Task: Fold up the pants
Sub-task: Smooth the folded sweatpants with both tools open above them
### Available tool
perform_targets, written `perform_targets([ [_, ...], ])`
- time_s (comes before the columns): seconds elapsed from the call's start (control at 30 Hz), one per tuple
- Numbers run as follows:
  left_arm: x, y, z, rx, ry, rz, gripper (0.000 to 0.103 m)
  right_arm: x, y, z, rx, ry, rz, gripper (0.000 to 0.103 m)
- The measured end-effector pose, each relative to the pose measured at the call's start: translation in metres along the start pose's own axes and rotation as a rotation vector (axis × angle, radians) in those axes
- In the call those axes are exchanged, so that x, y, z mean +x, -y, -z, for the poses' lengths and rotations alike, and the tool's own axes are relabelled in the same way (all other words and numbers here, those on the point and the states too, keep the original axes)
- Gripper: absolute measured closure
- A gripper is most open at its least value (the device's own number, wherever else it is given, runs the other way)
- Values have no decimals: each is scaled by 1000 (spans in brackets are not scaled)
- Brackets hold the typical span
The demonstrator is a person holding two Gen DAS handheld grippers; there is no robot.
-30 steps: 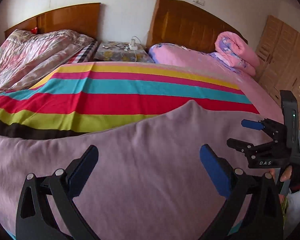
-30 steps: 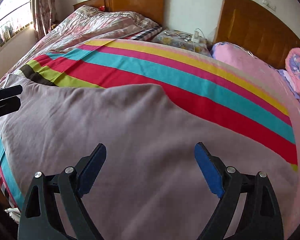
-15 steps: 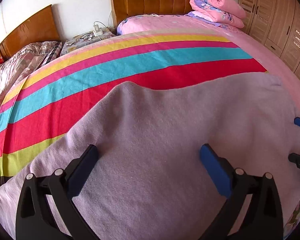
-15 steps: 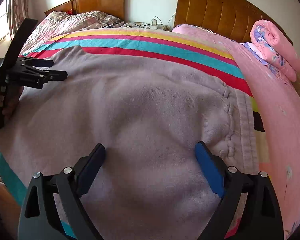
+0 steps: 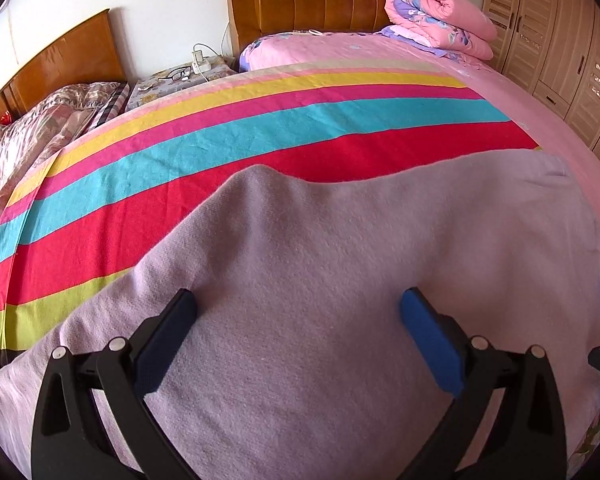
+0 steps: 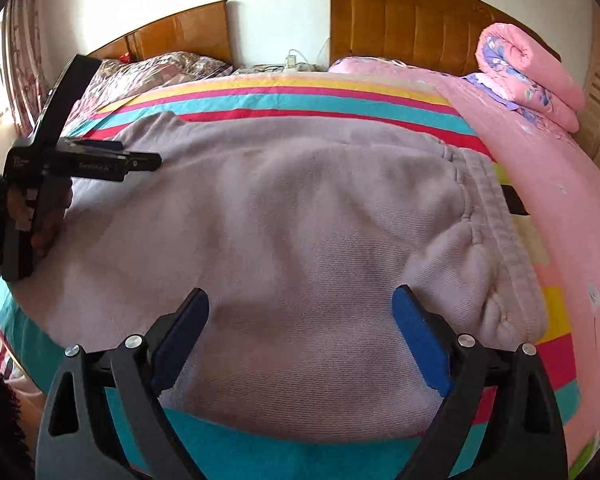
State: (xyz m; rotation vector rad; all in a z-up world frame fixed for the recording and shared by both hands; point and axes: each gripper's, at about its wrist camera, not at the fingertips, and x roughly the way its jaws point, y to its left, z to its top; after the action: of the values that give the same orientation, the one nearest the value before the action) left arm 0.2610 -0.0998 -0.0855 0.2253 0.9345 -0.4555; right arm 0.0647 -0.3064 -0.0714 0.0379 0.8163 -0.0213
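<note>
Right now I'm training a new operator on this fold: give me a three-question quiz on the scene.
1. True or false: the pants lie spread on the striped blanket.
2. The waistband lies toward which gripper: A) left, B) right?
3. Fill in: the fingers of the right gripper are ____.

Key: 1 true; 2 B; 3 open, like the left gripper.

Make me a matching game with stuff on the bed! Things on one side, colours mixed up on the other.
Things:
1. pants
2. rolled quilt
3. headboard
4. gripper pads

Colours:
A. blue
B. brown wood
C. pale purple-grey
D. pink with purple flowers

Pairs: 1-C, 2-D, 3-B, 4-A
</note>
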Motion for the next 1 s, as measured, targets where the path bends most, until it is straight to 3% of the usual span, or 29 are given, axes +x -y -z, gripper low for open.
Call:
perform_targets([
  [0.1,-6,-4,2,-18,11,21,1,-6,-26,-2,-39,41,-39,14],
  [0.17,-16,-8,6,-43,30,8,1,1,-39,1,-72,16,-29,13],
  [0.23,-32,-12,12,-79,60,-11,1,16,-37,8,-56,-31,-23,12],
  [0.3,-50,-15,19,-88,86,-3,1,13,-31,13,-28,10,-56,11],
  [0.43,-77,-17,35,-64,116,-90,1,9,-32,12,-35,-3,-37,11],
  [0.9,-106,-62,102,-177,82,-143,1,7,-35,7,2,-51,18,11],
  [1.0,-107,-75,111,-201,70,-156,1,1,-53,-1,-27,-14,17,11],
])
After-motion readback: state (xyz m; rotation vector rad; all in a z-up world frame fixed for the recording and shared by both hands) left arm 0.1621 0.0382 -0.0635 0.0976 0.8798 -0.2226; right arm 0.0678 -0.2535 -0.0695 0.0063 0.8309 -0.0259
